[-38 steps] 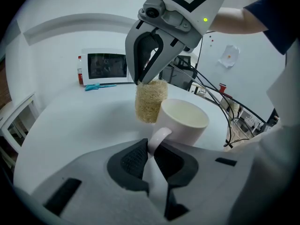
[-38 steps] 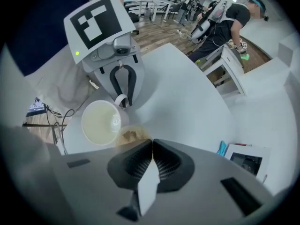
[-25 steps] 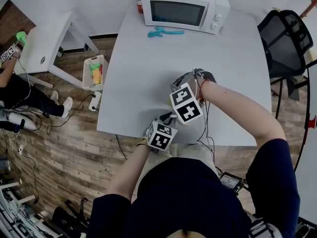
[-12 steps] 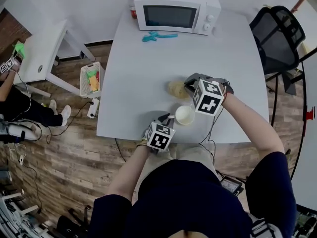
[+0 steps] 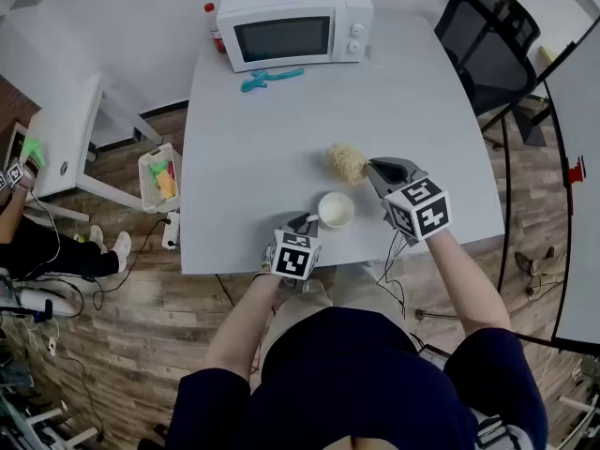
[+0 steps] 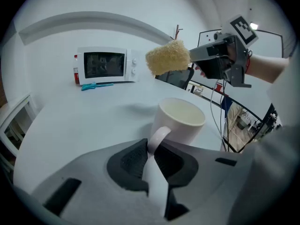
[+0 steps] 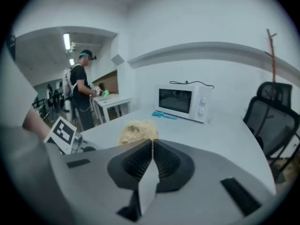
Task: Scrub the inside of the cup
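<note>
Your left tongs (image 6: 153, 146) are clamped on the handle of the cup (image 6: 182, 121). The pads press it from both sides, so the cup can neither slide nor spin when the scrubbing starts. The cup stands upright on the tabletop (image 5: 281, 129) just inside the near edge, about midway along it, with its mouth open to the ceiling. Holding it by the handle leaves the whole rim free for the other hand to enter.

Beyond the cup, toward the middle of the tabletop, the sponge (image 6: 167, 57) hangs in the air, apart from the rim and higher than it. Your right tongs (image 7: 152, 142) are closed on its near end, so most of the fibrous lump sticks out past the tips; that free bulk is what will reach the cup's wall and bottom.

The sponge is not inside the cup at this moment. My guess is that your next move brings it over the mouth and down, with the left grip kept firm against the push.
</note>
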Tool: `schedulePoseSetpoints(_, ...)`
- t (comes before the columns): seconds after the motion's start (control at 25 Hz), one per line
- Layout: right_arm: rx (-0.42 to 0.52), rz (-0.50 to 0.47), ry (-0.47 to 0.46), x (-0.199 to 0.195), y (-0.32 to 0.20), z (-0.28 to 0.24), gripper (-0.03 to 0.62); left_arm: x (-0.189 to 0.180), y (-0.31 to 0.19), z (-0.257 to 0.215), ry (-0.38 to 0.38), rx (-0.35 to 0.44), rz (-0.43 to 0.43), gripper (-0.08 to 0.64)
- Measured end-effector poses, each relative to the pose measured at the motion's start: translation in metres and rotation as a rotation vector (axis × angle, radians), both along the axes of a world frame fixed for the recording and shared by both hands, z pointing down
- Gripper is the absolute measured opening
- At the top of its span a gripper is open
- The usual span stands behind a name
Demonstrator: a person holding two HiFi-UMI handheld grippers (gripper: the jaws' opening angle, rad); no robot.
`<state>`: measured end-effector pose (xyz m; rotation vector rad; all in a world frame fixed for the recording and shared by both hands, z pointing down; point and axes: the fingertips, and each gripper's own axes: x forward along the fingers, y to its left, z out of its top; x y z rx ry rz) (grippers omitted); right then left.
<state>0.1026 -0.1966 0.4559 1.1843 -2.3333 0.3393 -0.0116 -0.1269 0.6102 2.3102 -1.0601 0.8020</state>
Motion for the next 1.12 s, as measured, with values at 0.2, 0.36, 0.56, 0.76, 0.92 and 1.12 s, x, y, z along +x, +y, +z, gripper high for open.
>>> schedulePoseSetpoints(0.2, 0.021, 0.214, -0.199, 0.019, 0.029, -0.005, 0.031, -0.002, 0.003, -0.004, 0.011, 0.007, 0.010, 0.049)
schedulePoseSetpoints(0.36, 0.027, 0.299, -0.274, 0.021, 0.060, 0.001, 0.031, -0.004, 0.005, -0.003, 0.008, 0.022, 0.007, 0.049)
schedulePoseSetpoints(0.56, 0.034, 0.331, -0.289, 0.020, 0.086, 0.005, 0.031, -0.004, 0.006, -0.003, 0.026, 0.029, 0.001, 0.060)
schedulePoseSetpoints(0.76, 0.031, 0.367, -0.305, 0.030, 0.100, 0.007, 0.031, -0.016, 0.013, -0.008, 0.061, 0.028, -0.032, 0.169)
schedulePoseSetpoints(0.92, 0.024, 0.374, -0.324, 0.032, 0.106, 0.010, 0.031, -0.035, 0.029, -0.020, 0.105, 0.043, -0.070, 0.170)
schedulePoseSetpoints(1.12, 0.027, 0.384, -0.359, 0.031, 0.114, 0.011, 0.031, -0.060, 0.048, -0.052, 0.183, 0.096, -0.161, 0.132)
